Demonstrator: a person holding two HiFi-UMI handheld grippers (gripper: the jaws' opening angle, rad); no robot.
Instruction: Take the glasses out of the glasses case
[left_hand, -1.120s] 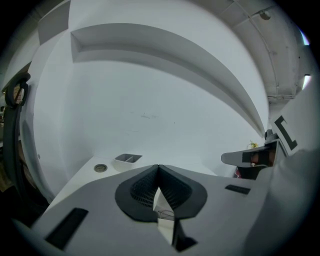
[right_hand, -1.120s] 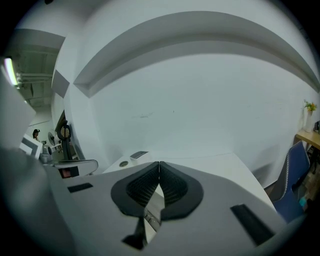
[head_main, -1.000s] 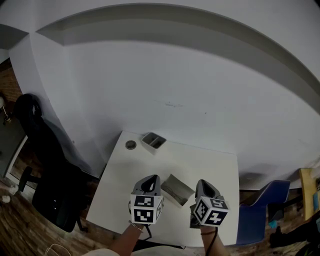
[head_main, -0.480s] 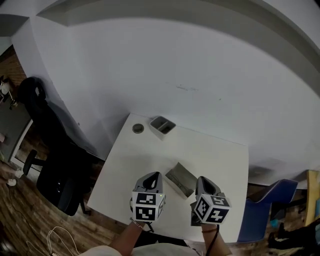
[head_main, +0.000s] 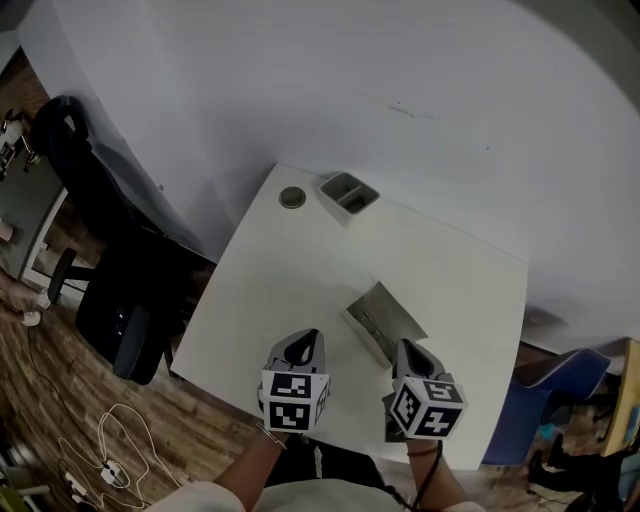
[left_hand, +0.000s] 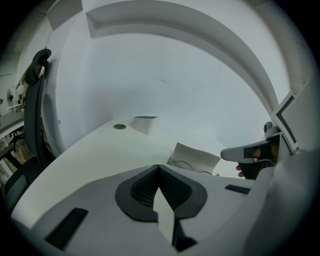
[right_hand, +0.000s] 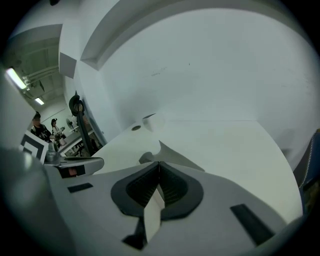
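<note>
— Head view?
— The open glasses case sits on the table, ahead of and between the left gripper and the right gripper, reachable by either.
— Left gripper view?
— Jaws pressed together, empty; the glasses seem to lie inside the case.
— Right gripper view?
— Also closed, empty; case just ahead.

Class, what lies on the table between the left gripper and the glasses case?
Nothing: in the head view, bare table separates the left gripper from the glasses case.
</note>
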